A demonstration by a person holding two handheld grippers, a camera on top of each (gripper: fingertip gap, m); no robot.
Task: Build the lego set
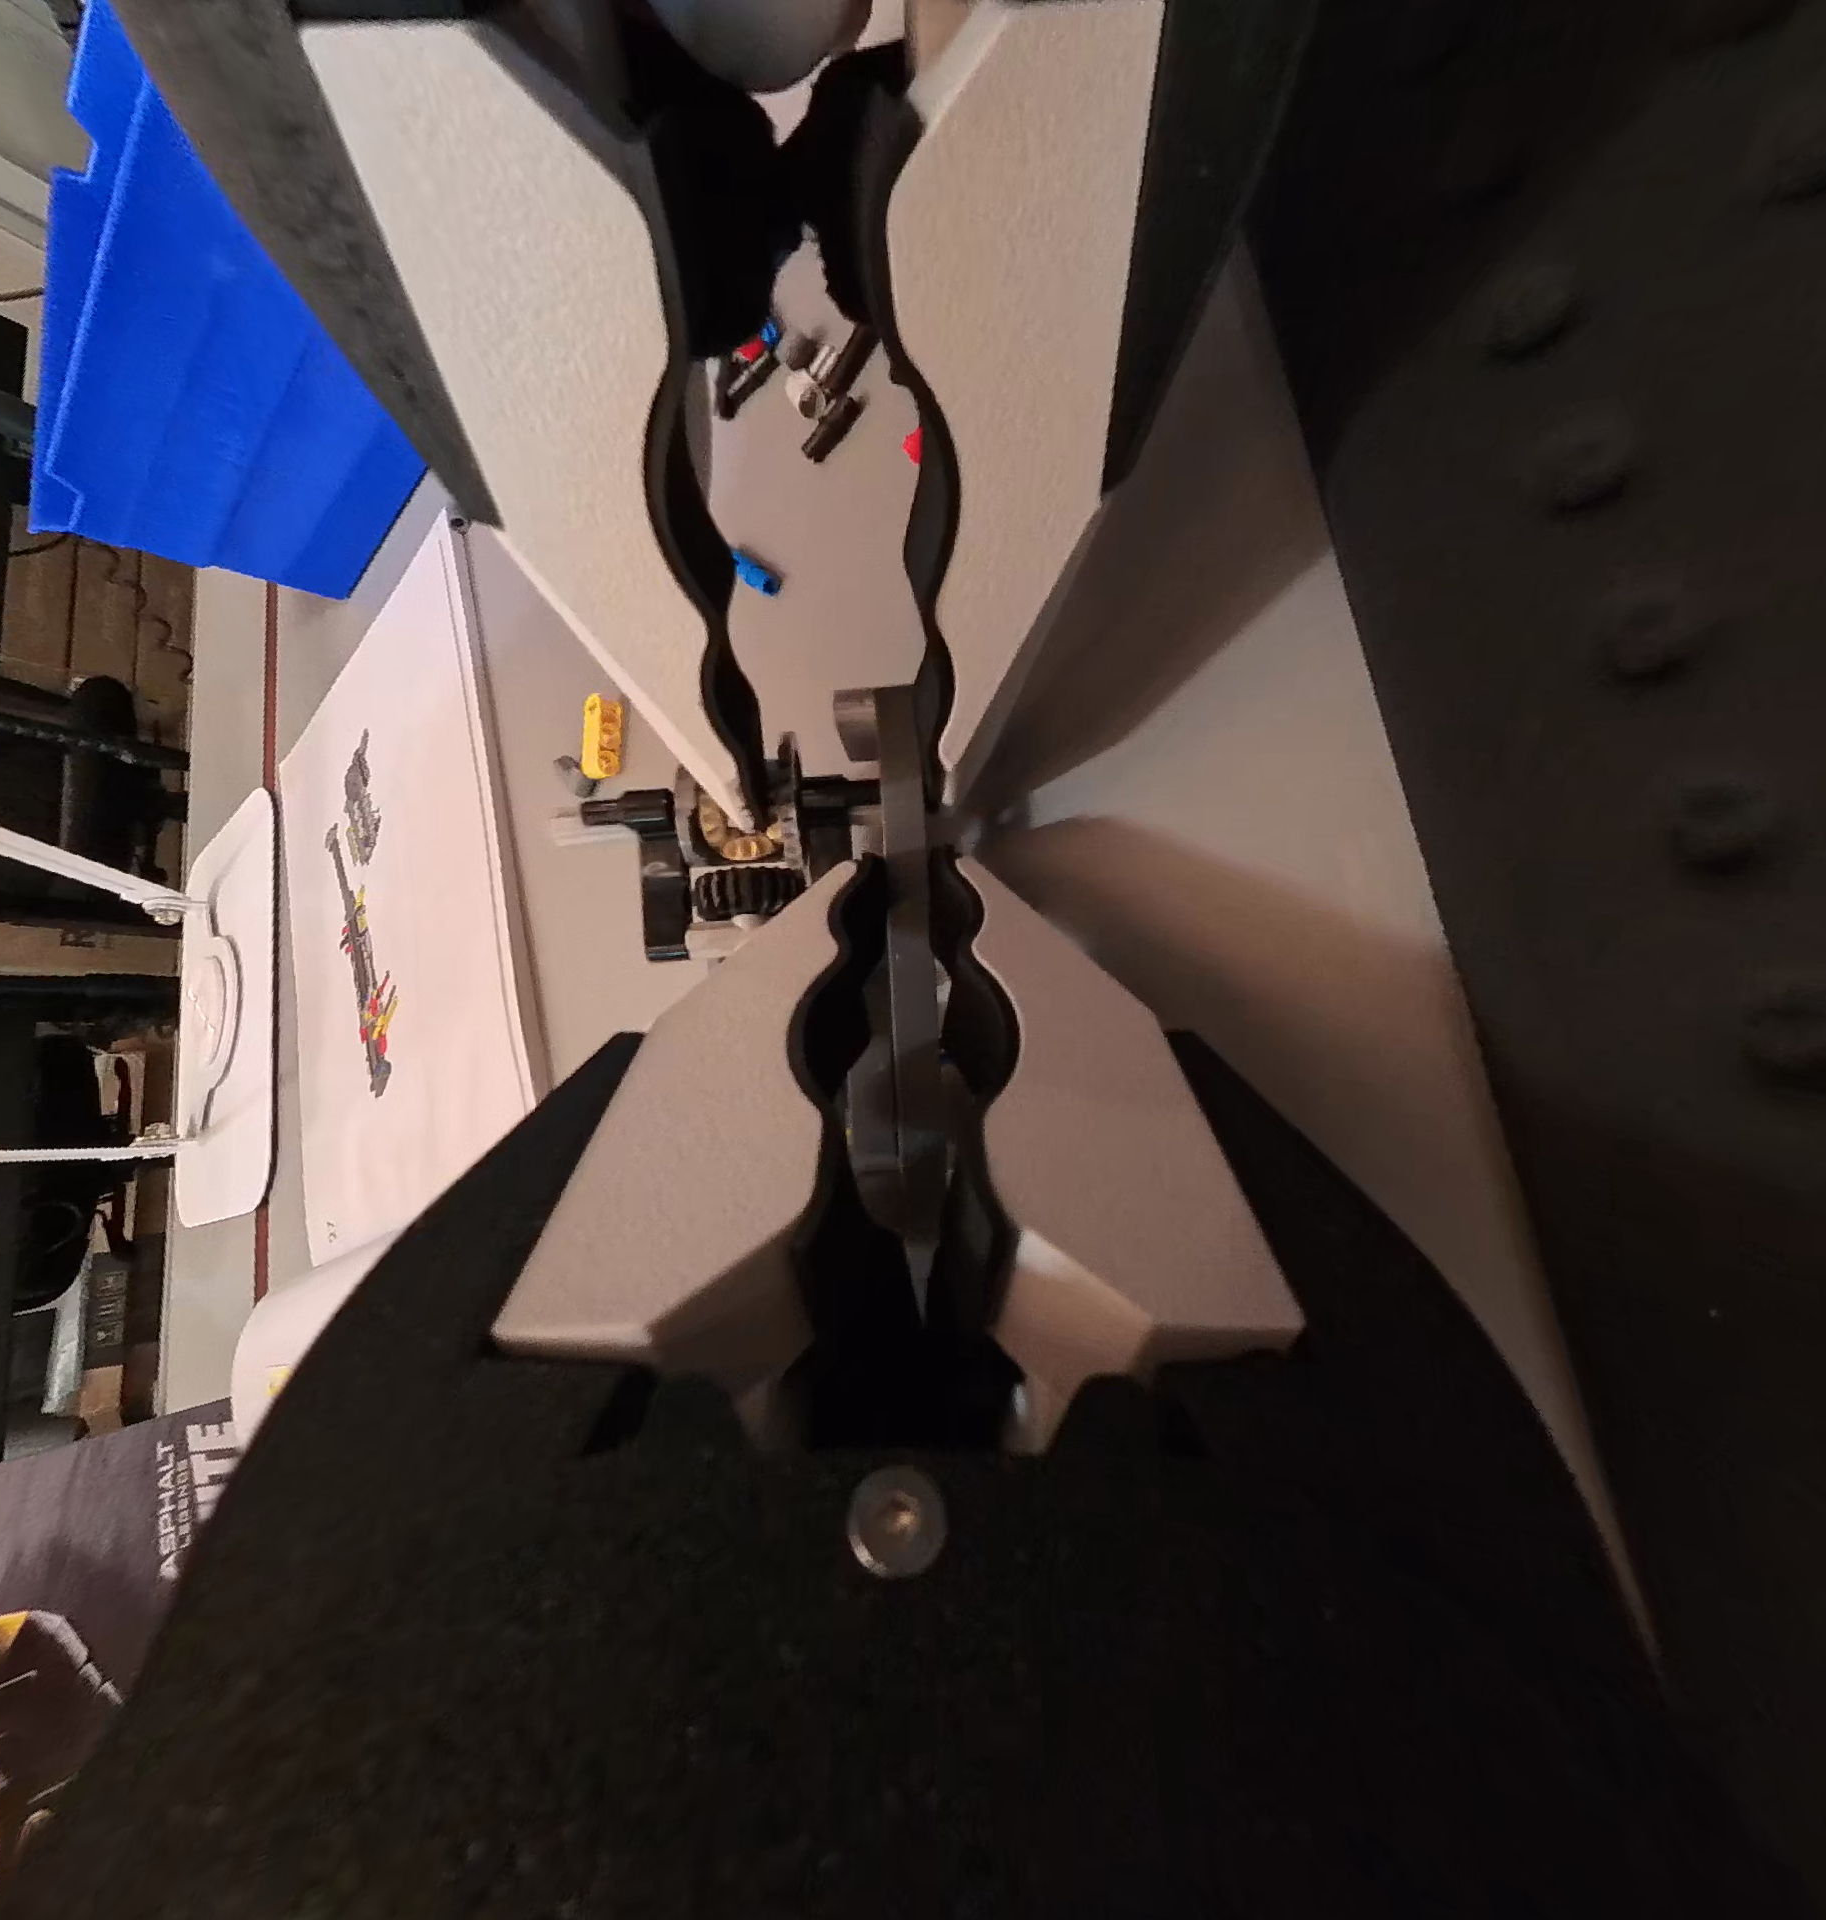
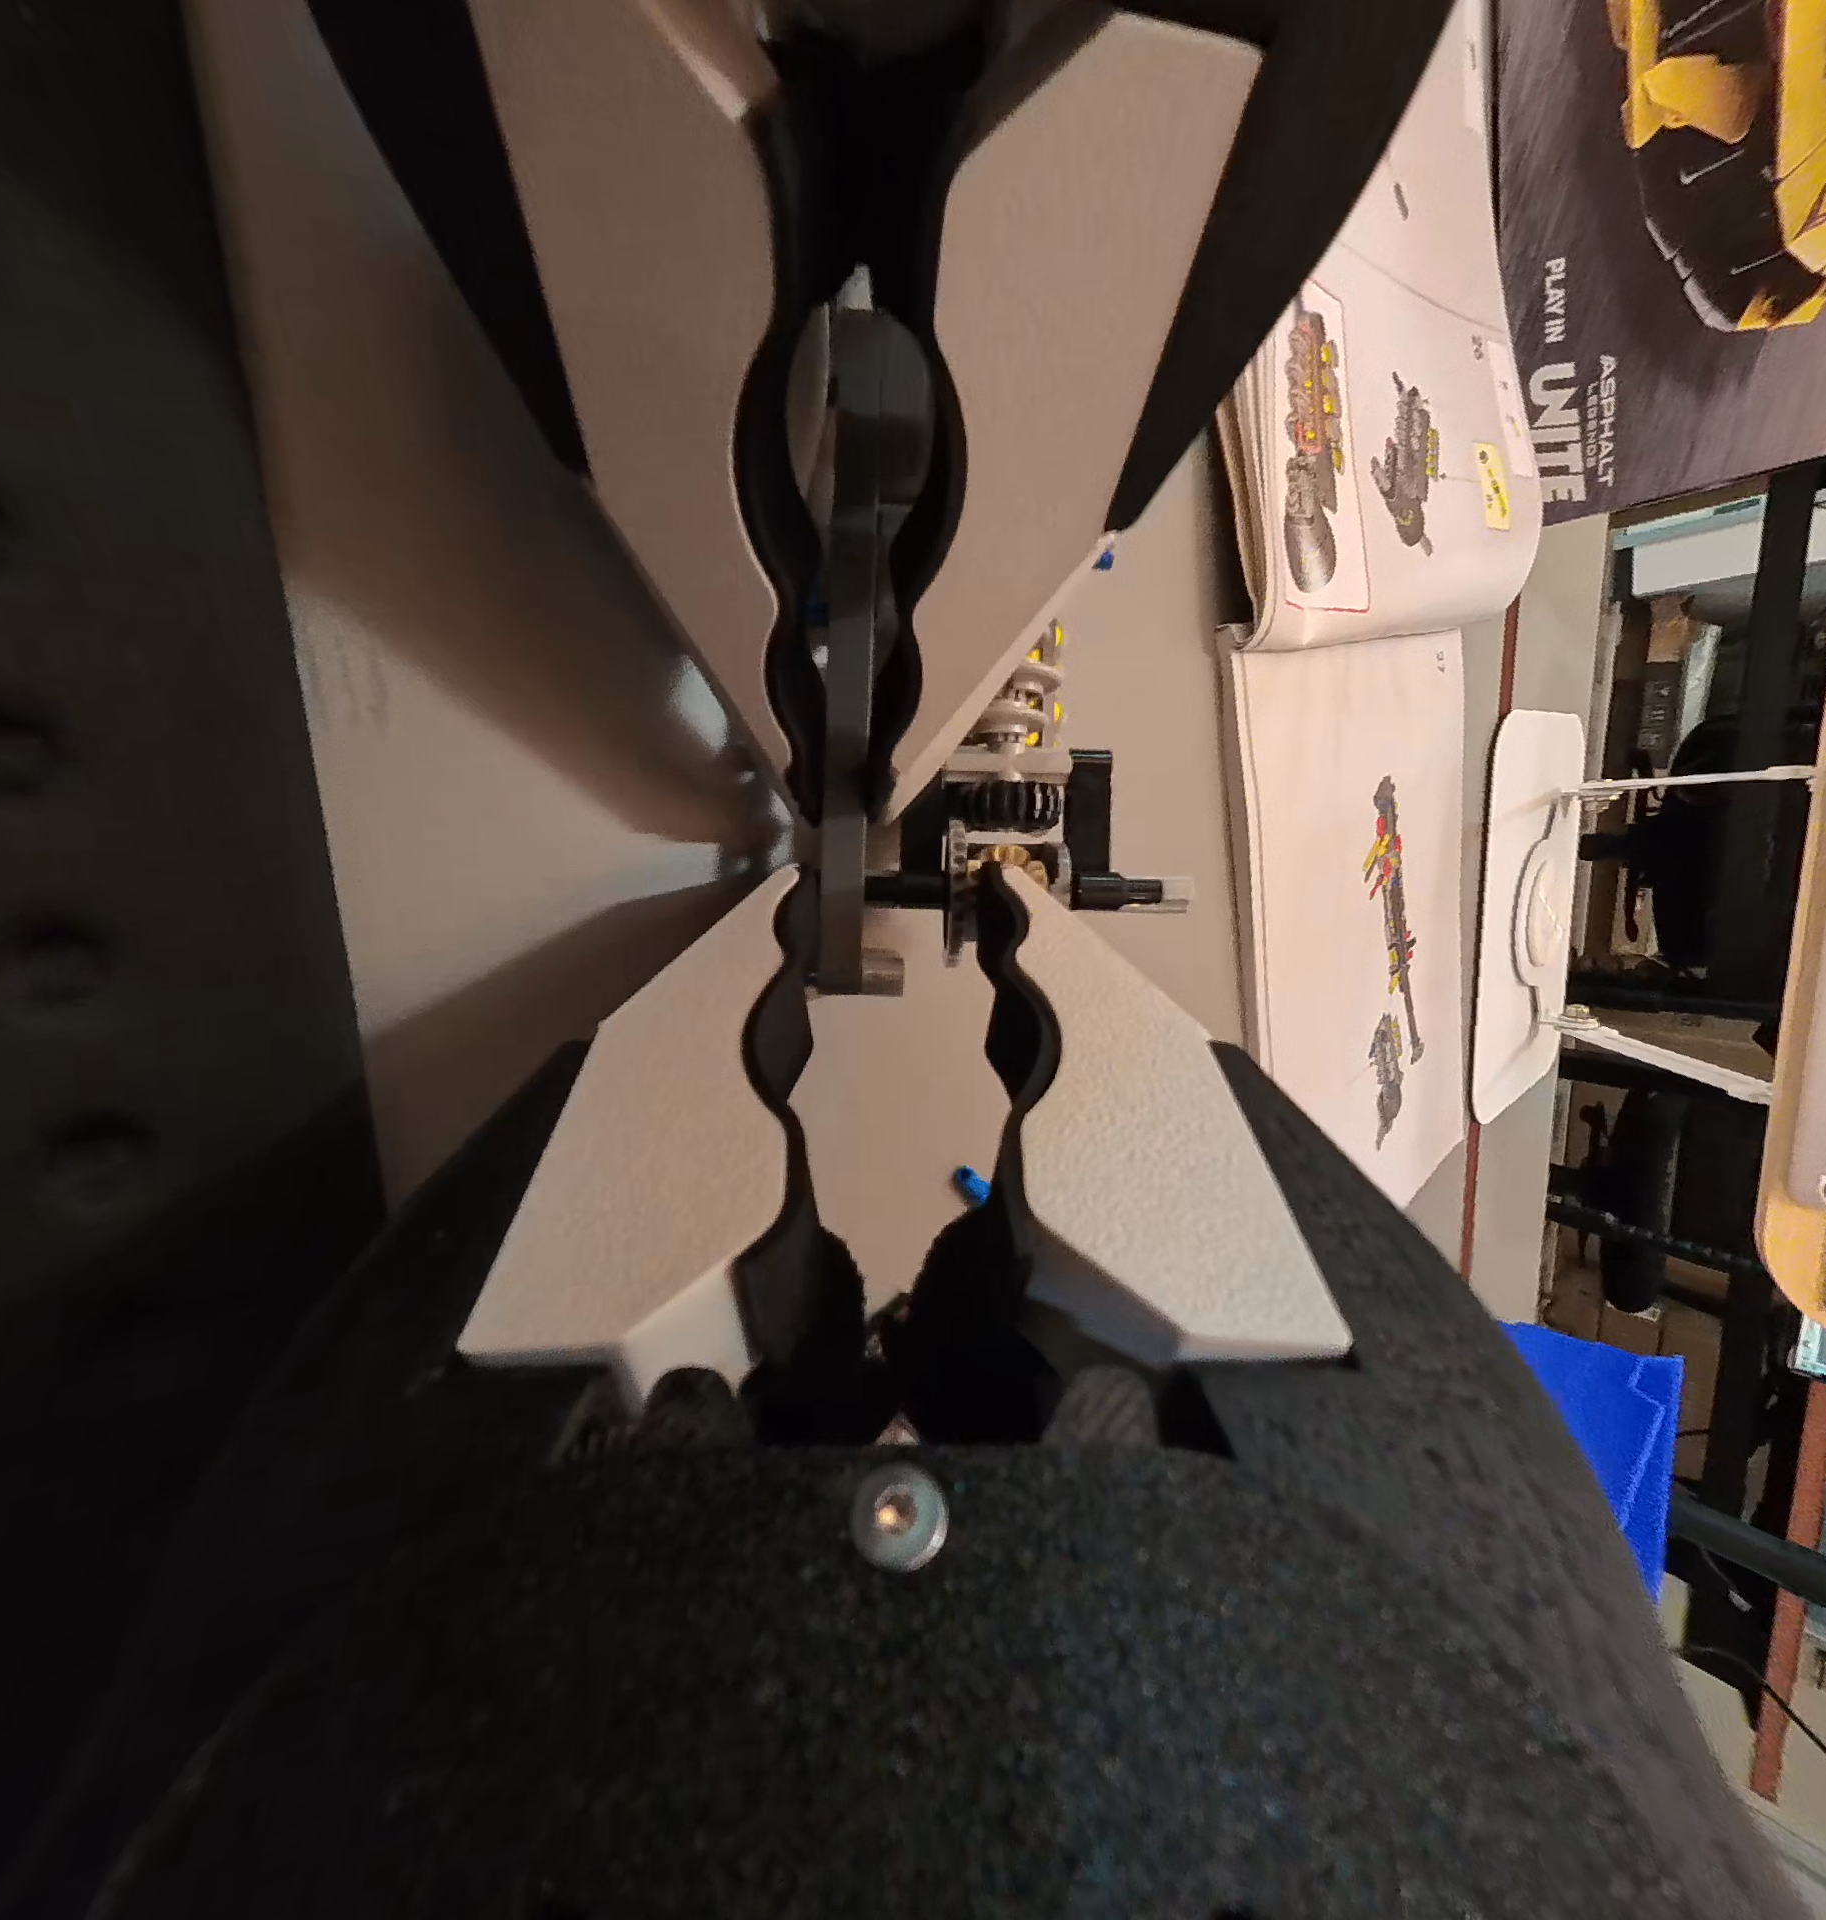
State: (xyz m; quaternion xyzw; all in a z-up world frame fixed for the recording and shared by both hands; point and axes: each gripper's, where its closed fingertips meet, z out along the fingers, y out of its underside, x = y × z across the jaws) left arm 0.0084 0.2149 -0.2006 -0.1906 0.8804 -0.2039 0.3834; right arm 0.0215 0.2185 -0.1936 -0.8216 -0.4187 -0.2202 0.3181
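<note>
Left gripper [image 1: 911, 862] fingers pinching dark grey beam [image 1: 904, 977]; right gripper [image 2: 893, 883] fingers spread, one tip touching gear assembly [image 2: 1002, 831]; booklet [image 2: 1345, 904] on bench [image 2: 1148, 644].

Warm dim light; near surfaces blurred, edges stretched by wide-angle.

Each gripper, left [image 1: 911, 862] and right [image 2: 893, 883], has a coarse matte black body with one silver screw [image 2: 898, 1523] at its centre, two pale grey wedge-shaped fingers [image 2: 1148, 1164], and wavy black rubber pads [image 1: 836, 987] lining their inner edges.
</note>
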